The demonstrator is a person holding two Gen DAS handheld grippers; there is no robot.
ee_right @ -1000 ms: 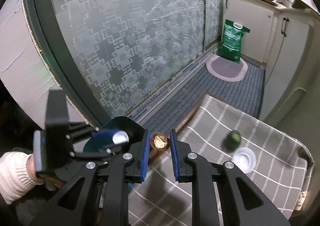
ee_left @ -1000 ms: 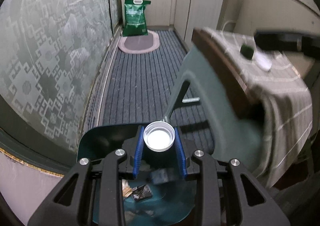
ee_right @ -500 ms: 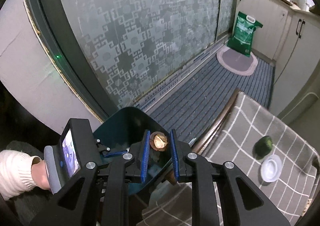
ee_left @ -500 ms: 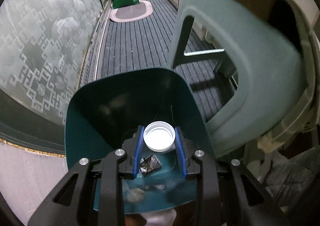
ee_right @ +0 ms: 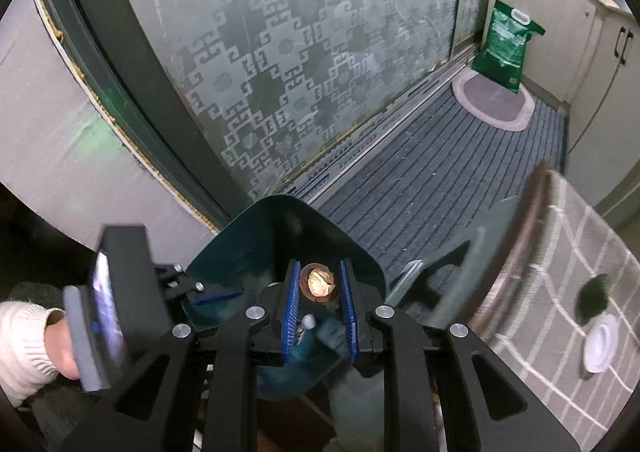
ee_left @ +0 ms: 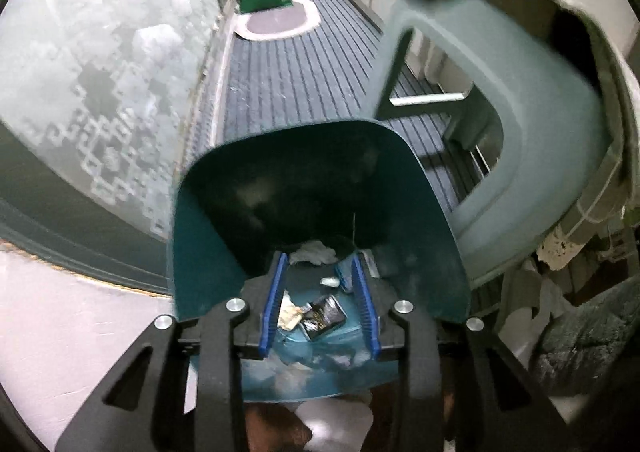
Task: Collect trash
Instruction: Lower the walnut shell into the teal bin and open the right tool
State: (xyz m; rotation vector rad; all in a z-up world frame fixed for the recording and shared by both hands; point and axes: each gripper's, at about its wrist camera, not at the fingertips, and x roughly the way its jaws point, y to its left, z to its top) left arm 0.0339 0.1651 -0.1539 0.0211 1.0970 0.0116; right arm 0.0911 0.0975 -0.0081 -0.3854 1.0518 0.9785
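Note:
A teal trash bin (ee_left: 200, 252) stands on the floor under both grippers. My left gripper (ee_left: 319, 258) hangs over its mouth with its jaws opening and nothing between the blue pads. Through the gap I see trash on the bin's bottom: a crumpled tissue (ee_left: 314, 252) and a black wrapper (ee_left: 324, 316). My right gripper (ee_right: 320, 266) is shut on a brown walnut shell (ee_right: 320, 280) above the bin's (ee_right: 248, 236) far wall. A hand in a cream sleeve (ee_right: 24, 344) holds the left gripper at the lower left of the right wrist view.
A table with a checked cloth (ee_right: 560, 252) stands to the right, bearing a dark green fruit (ee_right: 596, 288) and a white lid (ee_right: 600, 344). A grey-green plastic stool (ee_left: 520, 131) is beside the bin. Frosted glass door (ee_right: 280, 51) on the left; green bag (ee_right: 506, 47) and oval mat (ee_right: 492, 103) far off.
Both grippers came down over the bin. The white-capped piece held in the left jaws is gone from between them. The walnut shell stays in the right jaws.

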